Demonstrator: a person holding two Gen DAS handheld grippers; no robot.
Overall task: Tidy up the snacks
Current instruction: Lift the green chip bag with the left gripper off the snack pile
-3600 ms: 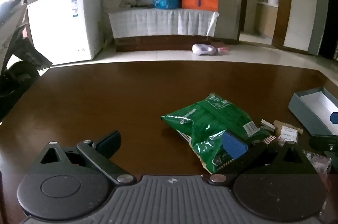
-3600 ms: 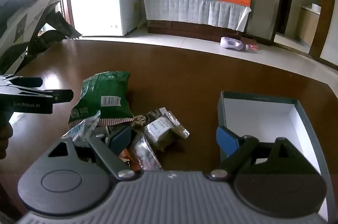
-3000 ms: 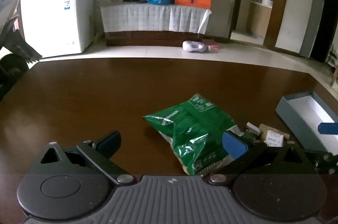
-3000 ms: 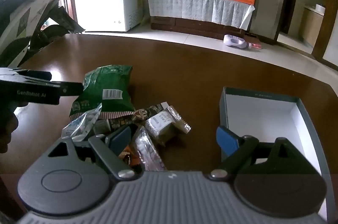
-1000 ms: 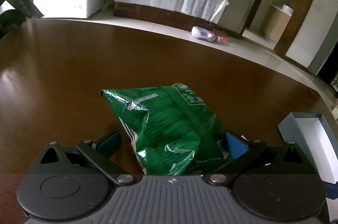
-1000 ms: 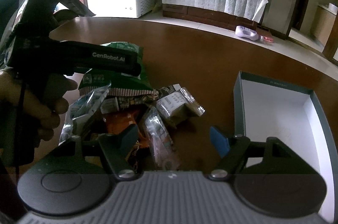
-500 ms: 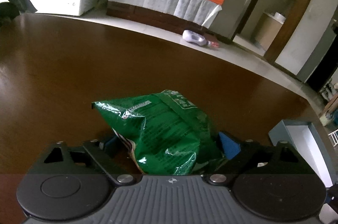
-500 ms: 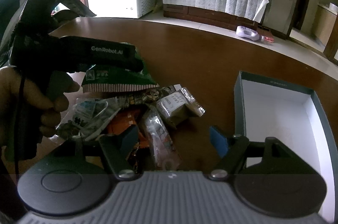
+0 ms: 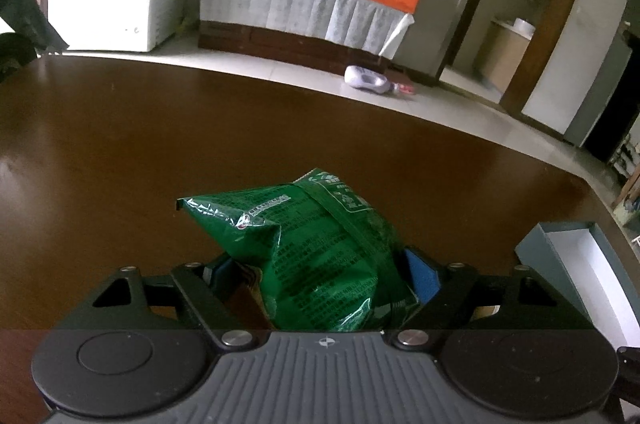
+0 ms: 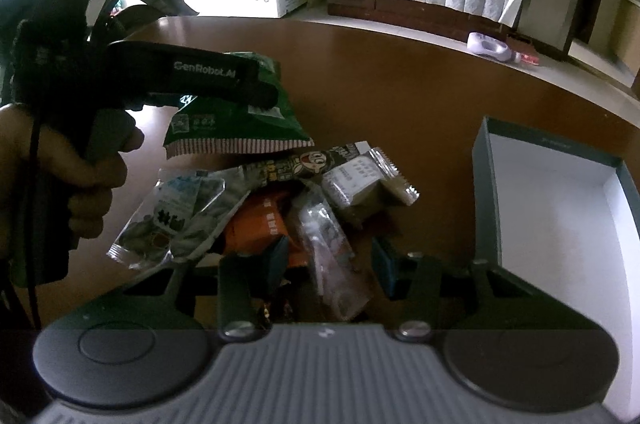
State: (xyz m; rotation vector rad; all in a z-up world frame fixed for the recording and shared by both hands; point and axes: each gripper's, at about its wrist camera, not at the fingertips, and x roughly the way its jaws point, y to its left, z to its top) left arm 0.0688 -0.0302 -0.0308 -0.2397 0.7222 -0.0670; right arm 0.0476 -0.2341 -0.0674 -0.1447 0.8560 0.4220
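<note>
**Both grippers closing on snacks beside the open box**

Now, starting at my left gripper (image 9: 320, 276): its jaws have just been closing and are clamped on the green snack bag (image 9: 320, 248), one pad pressed into each side of the crinkled film. In the right wrist view the bag's striped bottom seam hangs clear above the rest of the pile, so I judge it lifted off the table (image 9: 120, 143).

My right gripper (image 10: 332, 264) has also just been closing its jaws. A clear-wrapped snack (image 10: 328, 244) lies between the pads, but I see a gap on both sides, so I read the jaws as still apart and not yet gripping.

Around that packet sit the others: an orange packet (image 10: 260, 220) partly under it, a clear packet with a blue label (image 10: 176, 212) to the left, a brown wrapped biscuit (image 10: 360, 183) beyond, and a long cartoon-printed wrapper (image 10: 304, 159) under the green bag's seam. The grey box (image 10: 484, 191) with a white inside stands open just to the right, and looks empty in the part I can see.

To do this step well, I would hold the left squeeze gentle, since the puffed bag will crush. On the right I would centre the pads on the packet's body, not its slippery edge, and close before lifting, keeping the orange packet from riding up with it.
</note>
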